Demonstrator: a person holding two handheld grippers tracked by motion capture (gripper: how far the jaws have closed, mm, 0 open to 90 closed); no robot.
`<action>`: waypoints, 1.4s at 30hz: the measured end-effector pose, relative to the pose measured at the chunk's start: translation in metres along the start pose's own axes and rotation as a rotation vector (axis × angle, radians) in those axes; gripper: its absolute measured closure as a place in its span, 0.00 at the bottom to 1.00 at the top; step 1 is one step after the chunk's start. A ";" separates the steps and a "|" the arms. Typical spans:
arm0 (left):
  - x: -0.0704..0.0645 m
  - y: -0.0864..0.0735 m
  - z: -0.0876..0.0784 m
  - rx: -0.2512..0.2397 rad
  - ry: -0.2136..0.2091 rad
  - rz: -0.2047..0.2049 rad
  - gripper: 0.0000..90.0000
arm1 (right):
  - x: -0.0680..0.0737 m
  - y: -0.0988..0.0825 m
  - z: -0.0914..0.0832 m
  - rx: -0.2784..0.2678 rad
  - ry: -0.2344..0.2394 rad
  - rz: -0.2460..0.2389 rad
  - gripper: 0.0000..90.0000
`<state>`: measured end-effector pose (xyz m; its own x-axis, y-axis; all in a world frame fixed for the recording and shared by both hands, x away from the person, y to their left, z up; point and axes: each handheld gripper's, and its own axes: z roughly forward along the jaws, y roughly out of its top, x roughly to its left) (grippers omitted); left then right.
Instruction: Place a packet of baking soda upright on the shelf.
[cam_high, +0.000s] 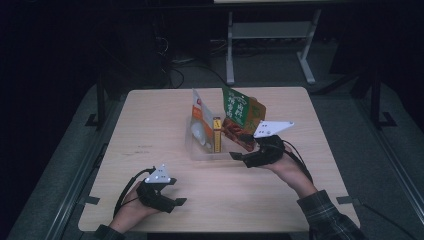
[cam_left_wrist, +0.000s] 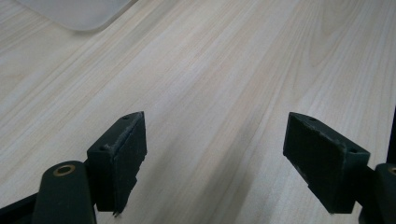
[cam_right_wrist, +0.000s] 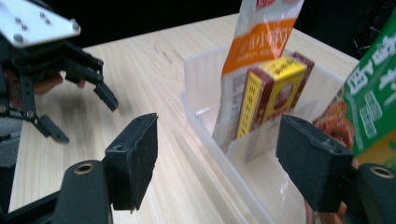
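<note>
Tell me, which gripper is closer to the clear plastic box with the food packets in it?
The right gripper is closer, right at the clear plastic box's near wall with open jaws. The left gripper sits apart, down by the table's near edge, jaws open over bare wood.

A light wooden bench with rounded corners carries one thing directly on its top: a clear plastic bin, standing a little behind the bench's middle. Inside the bin, upright, are a white and orange pouch, a yellow and dark red box beside it, and a green packet leaning at the bin's right.
</note>
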<state>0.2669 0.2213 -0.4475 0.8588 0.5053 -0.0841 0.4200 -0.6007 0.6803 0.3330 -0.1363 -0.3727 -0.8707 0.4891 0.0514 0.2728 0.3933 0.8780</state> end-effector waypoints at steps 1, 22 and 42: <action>0.000 0.000 0.000 -0.001 -0.002 -0.001 0.23 | 0.001 -0.002 -0.002 0.004 0.000 0.004 0.32; -0.004 0.001 0.002 0.013 -0.024 0.029 0.24 | 0.014 -0.070 -0.021 0.141 -0.093 0.005 0.29; -0.006 0.000 0.007 0.035 -0.037 0.060 0.24 | 0.020 -0.105 -0.043 0.184 -0.122 0.047 0.28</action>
<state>0.2635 0.2141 -0.4518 0.8930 0.4445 -0.0712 0.3767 -0.6512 0.6588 0.2690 -0.2014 -0.4435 -0.8027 0.5959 0.0223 0.3915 0.4984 0.7735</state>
